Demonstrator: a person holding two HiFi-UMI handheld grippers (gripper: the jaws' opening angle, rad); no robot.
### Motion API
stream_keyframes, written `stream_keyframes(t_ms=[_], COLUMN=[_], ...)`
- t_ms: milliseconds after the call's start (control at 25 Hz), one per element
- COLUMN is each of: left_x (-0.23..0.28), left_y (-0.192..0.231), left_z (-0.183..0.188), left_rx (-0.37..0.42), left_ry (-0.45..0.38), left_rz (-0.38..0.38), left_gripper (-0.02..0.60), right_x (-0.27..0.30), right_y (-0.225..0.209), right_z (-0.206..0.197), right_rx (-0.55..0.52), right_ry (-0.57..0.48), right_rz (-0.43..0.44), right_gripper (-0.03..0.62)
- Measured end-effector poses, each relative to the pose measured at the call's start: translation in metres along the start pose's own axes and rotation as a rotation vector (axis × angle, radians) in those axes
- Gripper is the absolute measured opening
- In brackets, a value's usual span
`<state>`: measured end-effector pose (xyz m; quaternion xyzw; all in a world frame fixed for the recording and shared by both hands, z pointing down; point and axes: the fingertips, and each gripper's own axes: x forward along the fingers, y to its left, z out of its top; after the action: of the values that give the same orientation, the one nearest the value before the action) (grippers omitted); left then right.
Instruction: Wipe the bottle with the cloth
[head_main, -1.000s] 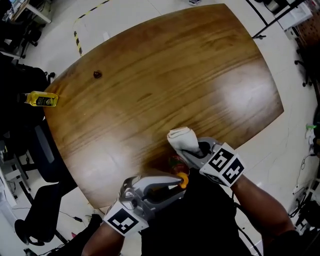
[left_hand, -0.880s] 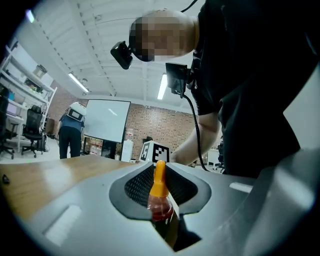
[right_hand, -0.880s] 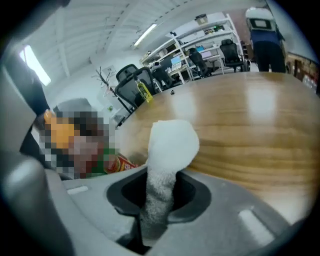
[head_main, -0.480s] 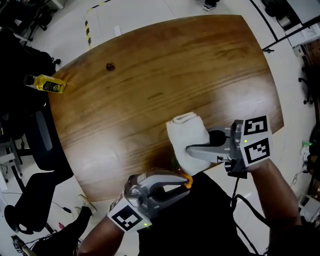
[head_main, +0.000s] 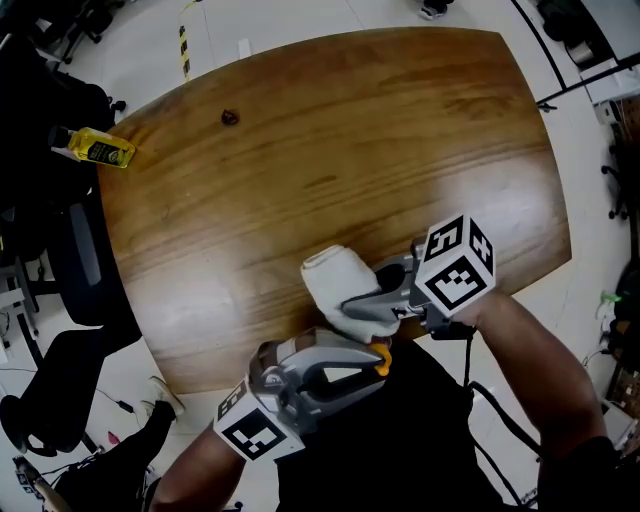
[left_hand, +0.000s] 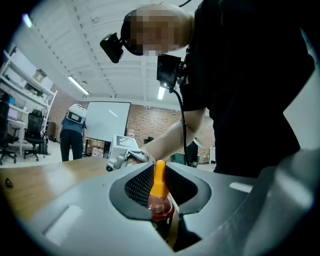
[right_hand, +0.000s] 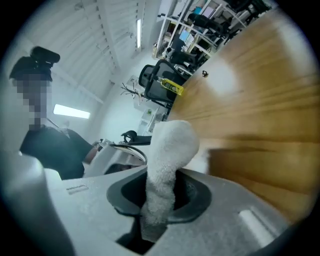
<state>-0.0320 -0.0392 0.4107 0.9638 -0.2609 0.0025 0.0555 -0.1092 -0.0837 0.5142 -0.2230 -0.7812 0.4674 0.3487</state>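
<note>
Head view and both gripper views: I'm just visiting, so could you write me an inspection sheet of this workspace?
Surface: wooden table, glossy, mostly bare.
Job's things: bottle with an orange nozzle, upright between the left jaws; white cloth, bunched, sticking out past the right jaws, close to the nozzle; contact cannot be told.
Clutter: small dark speck on the far side; yellow bottle by the far left edge.
Grippers: left gripper shut on the bottle; right gripper shut on the cloth.
Cables: black cable hanging at the person's chest.
Surroundings: office chair, pale floor, another person standing far off.
</note>
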Motion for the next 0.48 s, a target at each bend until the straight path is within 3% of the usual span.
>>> stream_keyframes(t_ms=[240, 480], left_x=[0.001, 0.0], left_y=[0.0, 0.0], left_z=[0.001, 0.0], left_rx=[-0.002, 0.003], left_ry=[-0.008, -0.005], left_rz=[-0.002, 0.004], left_gripper=[0.081, 0.081], right_x=[0.015, 0.021], right_y=[-0.029, -0.044], right_z=[-0.015, -0.019], right_rx=[-0.037, -0.176], right_ry=[0.104, 0.181], right_rz=[-0.082, -0.206], right_gripper=[0.074, 0.074])
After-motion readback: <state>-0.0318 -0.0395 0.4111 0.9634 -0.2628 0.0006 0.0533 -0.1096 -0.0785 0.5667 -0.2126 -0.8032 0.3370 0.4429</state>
